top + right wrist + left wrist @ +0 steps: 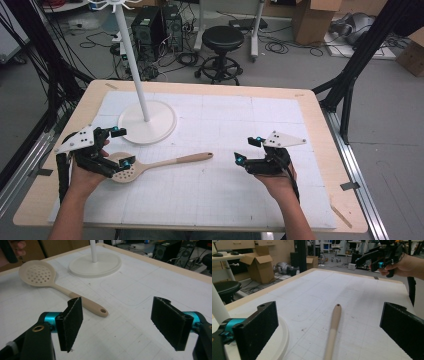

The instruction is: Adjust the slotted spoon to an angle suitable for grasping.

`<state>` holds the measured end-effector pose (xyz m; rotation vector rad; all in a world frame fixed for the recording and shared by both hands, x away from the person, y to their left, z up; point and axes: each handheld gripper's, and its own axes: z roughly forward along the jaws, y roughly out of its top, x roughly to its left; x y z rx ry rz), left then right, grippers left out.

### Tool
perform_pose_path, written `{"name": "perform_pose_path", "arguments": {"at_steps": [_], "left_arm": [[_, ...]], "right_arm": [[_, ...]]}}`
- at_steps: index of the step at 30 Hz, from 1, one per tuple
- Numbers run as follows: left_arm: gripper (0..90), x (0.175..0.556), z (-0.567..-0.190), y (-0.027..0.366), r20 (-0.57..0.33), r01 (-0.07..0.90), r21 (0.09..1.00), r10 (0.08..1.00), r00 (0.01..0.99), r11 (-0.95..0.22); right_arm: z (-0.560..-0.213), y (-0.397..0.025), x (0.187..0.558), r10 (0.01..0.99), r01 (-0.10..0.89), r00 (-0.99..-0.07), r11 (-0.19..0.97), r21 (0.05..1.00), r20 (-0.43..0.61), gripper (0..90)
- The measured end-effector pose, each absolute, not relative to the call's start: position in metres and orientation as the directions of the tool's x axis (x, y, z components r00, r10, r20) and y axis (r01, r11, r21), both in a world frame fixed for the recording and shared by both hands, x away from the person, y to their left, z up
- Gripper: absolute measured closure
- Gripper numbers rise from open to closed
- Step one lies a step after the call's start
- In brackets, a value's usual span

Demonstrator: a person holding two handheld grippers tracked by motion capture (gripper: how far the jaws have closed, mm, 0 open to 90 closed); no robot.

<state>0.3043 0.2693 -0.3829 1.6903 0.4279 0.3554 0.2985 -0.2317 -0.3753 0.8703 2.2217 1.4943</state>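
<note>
A beige slotted spoon (155, 163) lies flat on the white gridded mat (225, 190), its perforated head to the left and its handle pointing right. My left gripper (123, 147) is open at the spoon's head. In the left gripper view the handle (333, 325) runs away between the two wide-apart jaws. My right gripper (247, 150) is open and holds nothing, a short way right of the handle's tip. In the right gripper view the spoon (37, 274) lies ahead and to the left, its holed handle end (101, 311) just beyond the left jaw.
A white stand with a round base (147, 122) and a tall pole rises at the mat's back left, close behind the left gripper. The wooden table edge (310, 100) frames the mat. A black stool (222, 37), computer towers and cardboard boxes stand on the floor beyond.
</note>
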Motion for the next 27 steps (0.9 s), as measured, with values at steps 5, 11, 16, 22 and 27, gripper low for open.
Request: {"name": "perform_pose_path", "arguments": {"at_steps": [5,11,16,22,27], "left_arm": [[2.3,0.304,-0.384,0.267,-0.003,0.081,0.986,0.464,0.886,-0.148],[2.3,0.304,-0.384,0.266,-0.007,0.083,0.986,0.460,0.888,-0.145],[2.3,0.303,-0.383,0.267,-0.006,0.077,0.988,0.458,0.889,-0.137],[2.3,0.302,-0.383,0.265,-0.010,0.077,0.988,0.446,0.895,-0.134],[2.3,0.301,-0.383,0.261,-0.008,0.075,0.987,0.430,0.903,-0.139]], "right_arm": [[-0.373,-0.235,0.293,0.631,0.283,-0.773,0.257,0.924,0.062,20.8],[-0.368,-0.244,0.293,0.623,0.263,-0.779,0.214,0.941,0.076,16.8],[-0.364,-0.251,0.293,0.616,0.245,-0.783,0.188,0.951,0.080,14.1],[-0.362,-0.255,0.296,0.623,0.240,-0.778,0.175,0.955,0.081,10.9],[-0.361,-0.256,0.298,0.626,0.245,-0.774,0.168,0.955,0.089,10.5]]}}
